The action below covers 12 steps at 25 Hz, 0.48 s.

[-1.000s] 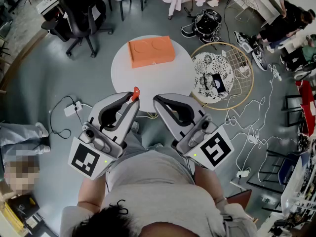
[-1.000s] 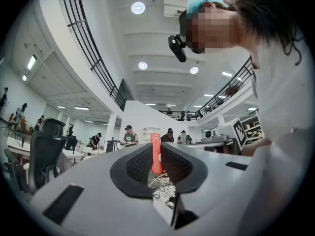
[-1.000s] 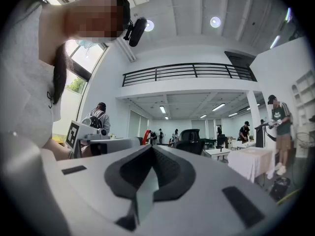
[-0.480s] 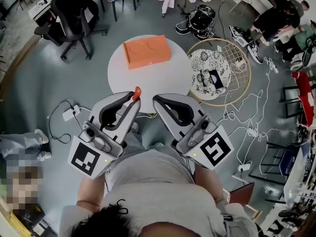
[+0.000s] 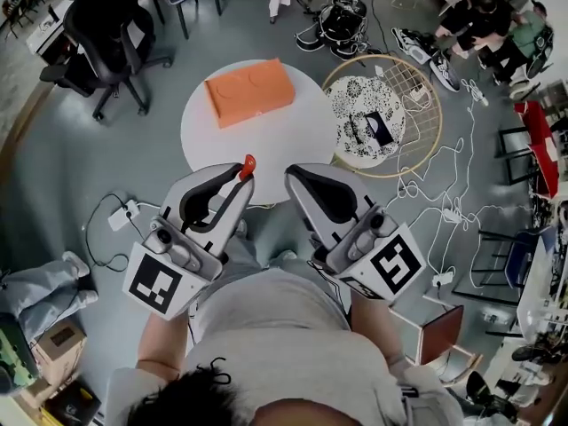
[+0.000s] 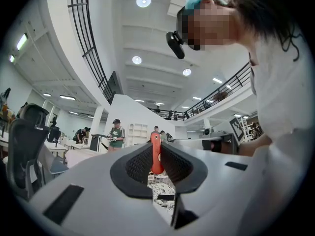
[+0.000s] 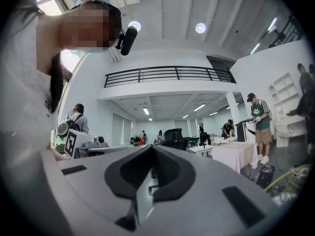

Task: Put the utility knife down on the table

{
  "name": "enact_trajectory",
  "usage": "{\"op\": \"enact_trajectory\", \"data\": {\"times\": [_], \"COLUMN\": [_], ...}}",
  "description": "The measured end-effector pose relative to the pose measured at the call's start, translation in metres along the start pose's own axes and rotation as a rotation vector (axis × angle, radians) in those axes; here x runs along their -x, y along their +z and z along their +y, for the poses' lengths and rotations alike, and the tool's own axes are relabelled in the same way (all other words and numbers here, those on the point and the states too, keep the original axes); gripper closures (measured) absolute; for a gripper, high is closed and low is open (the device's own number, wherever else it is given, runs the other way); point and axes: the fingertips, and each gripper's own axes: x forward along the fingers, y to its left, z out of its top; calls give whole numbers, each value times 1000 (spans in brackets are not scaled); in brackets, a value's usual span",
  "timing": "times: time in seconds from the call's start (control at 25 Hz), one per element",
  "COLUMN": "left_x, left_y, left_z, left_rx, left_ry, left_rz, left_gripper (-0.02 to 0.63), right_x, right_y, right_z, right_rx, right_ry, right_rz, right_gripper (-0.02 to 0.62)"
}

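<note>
The left gripper [image 5: 240, 181] clamps an orange utility knife [image 5: 247, 163] just short of the round table's [image 5: 286, 142] near edge, apparently ready to set it down. The right gripper [image 5: 298, 179] is closed on nothing.

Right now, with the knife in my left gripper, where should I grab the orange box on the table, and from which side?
With the empty right gripper, come down from above and close the jaws across the box's short width, at mid-length. It lies flat on the table, long sides running left to right, likely too long to span endwise.
</note>
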Motion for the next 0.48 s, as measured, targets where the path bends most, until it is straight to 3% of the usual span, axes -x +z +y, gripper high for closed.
{"op": "enact_trajectory", "data": {"times": [0.48], "left_x": [-25], "left_y": [-12], "left_z": [17], "left_rx": [39], "left_ry": [-157], "left_rz": [22], "left_gripper": [551], "right_x": [-4], "right_y": [-10], "right_z": [-21], "right_rx": [2], "right_ry": [-167], "right_rz": [22], "right_gripper": [586]}}
